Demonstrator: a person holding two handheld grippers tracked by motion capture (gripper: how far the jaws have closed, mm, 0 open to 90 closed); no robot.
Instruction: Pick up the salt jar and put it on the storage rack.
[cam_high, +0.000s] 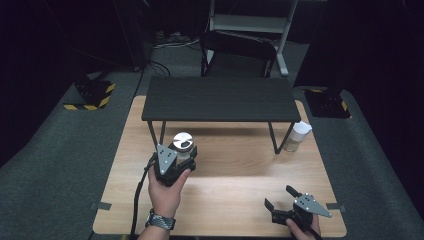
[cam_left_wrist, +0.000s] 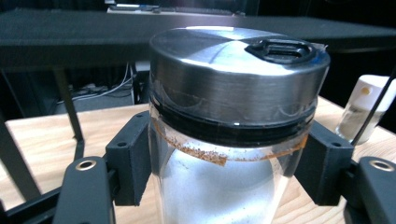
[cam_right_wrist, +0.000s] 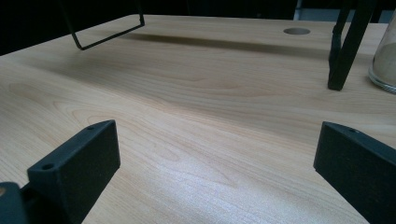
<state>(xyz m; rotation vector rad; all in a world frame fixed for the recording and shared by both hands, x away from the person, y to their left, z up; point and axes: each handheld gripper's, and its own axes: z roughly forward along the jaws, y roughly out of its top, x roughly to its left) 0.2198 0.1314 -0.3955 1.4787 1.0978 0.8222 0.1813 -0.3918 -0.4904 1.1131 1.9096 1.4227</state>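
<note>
Two jars: one with a metal lid (cam_high: 183, 140) near the table's (cam_high: 235, 175) left edge, one with a white cap (cam_high: 298, 136) near its right edge. One black shelf (cam_high: 218, 98) along the far edge. Two grippers.

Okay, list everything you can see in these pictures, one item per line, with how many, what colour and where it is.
Jar with metal lid: one, clear glass, silver lid, held upright between the left gripper's fingers.
Bottle with white cap: one, clear, by the shelf's right leg.
Low shelf: one, black, across the table's far half.
Table: one, light wood.
Chair: one, black, beyond the table.
Left gripper: one, black, shut on the jar.
Right gripper: one, black, open, at the table's near right.
</note>
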